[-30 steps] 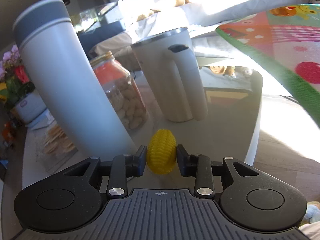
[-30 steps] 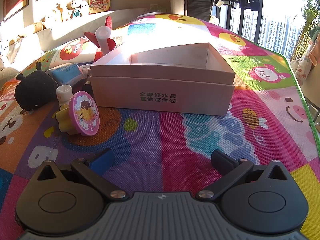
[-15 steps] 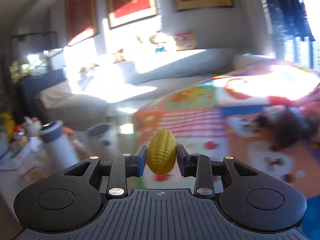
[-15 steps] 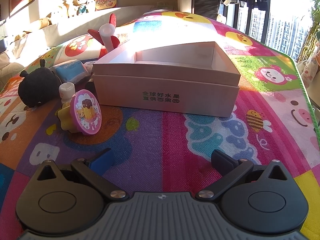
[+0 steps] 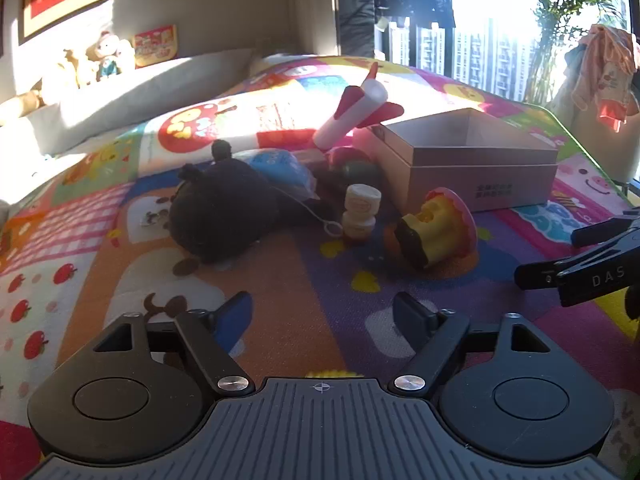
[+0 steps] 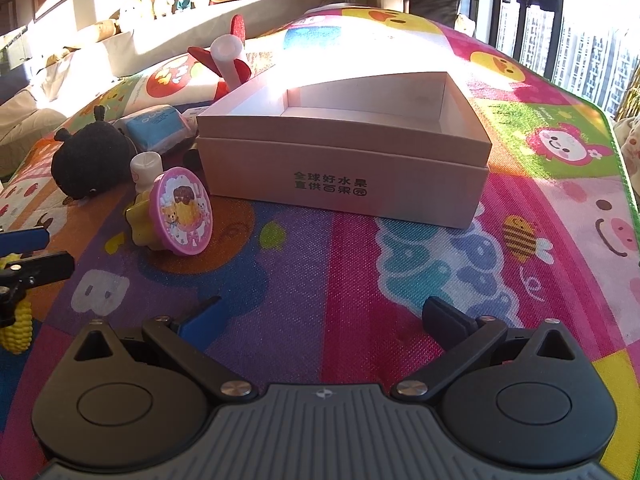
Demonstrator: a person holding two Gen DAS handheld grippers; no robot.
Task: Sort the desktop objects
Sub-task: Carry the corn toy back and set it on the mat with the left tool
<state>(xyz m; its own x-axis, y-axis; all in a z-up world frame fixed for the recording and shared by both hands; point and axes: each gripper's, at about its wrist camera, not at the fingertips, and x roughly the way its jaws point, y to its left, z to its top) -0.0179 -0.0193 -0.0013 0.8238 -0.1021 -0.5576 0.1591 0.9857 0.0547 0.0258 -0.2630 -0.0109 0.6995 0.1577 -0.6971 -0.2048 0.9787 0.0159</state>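
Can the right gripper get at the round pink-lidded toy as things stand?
Probably yes: the right gripper is open, and only bare mat lies between it and the pink-lidded toy.

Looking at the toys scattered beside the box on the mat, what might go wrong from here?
The toy corn lies right under the open left gripper, so lowering could knock or roll it. The pudding toy rests tilted on its edge and may roll if nudged. The small bottle stands upright near the box and could topple.

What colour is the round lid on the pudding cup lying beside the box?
Pink-purple rim with cartoon bears; the lid shows best in the right wrist view.
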